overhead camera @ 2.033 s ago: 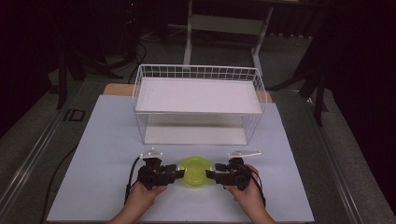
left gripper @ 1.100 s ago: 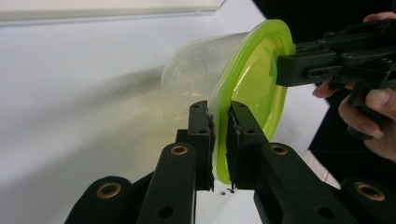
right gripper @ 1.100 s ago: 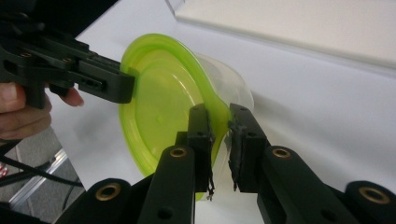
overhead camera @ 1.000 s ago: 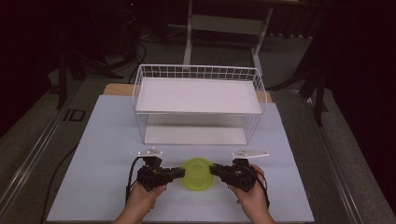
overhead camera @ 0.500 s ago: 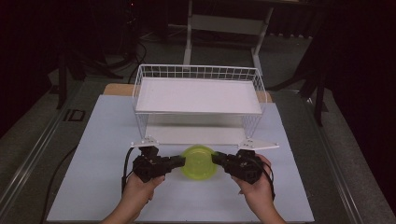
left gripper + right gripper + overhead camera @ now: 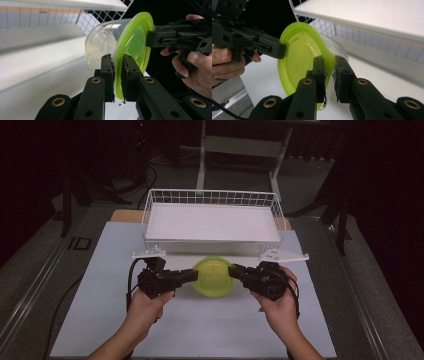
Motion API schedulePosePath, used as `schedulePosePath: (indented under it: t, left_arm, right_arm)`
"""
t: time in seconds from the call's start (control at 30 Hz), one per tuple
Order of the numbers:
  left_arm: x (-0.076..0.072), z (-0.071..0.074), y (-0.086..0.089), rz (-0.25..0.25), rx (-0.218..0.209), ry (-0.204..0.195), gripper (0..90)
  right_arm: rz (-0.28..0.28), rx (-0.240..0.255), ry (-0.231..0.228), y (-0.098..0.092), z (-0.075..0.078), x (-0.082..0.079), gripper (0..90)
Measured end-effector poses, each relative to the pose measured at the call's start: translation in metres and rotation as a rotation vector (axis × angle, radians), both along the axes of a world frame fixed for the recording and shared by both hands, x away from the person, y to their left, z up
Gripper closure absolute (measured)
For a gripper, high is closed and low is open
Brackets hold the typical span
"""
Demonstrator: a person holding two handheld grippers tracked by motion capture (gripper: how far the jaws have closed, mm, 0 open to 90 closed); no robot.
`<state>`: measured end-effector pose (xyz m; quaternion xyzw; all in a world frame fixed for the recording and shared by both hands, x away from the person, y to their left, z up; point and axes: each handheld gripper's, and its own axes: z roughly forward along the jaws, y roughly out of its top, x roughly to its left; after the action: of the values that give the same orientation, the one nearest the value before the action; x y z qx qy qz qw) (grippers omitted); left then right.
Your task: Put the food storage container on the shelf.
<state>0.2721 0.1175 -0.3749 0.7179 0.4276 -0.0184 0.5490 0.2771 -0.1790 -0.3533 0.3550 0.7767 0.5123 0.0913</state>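
Level, both claws (image 6: 192, 274) (image 6: 233, 270) clamped on opposite rims of lidded tub (image 6: 213, 276).

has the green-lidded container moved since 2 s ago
Yes. The green-lidded container, pinched at its rim by the left gripper and right gripper, now sits higher in the high view, nearer the white wire basket.
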Motion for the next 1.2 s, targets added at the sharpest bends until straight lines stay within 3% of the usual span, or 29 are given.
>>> schedulePosePath:
  t: [0.47,0.73,1.1,1.2]
  left_arm:
    - [0.027,0.040,-0.004,0.023,0.011,-0.028,81.9]
    - [0.050,0.058,-0.002,0.044,0.006,-0.014,81.7]
    - [0.070,0.067,-0.002,0.079,0.017,-0.004,81.5]
    - [0.076,0.067,-0.001,0.087,0.019,0.018,81.3]
  right_arm:
    - [-0.040,0.003,-0.062,0.002,0.041,0.024,80.2]
    - [-0.061,-0.006,-0.066,0.007,0.059,0.042,80.2]
    - [-0.075,-0.019,-0.053,0.011,0.072,0.065,80.1]
    - [-0.075,-0.025,-0.037,0.014,0.072,0.072,80.1]
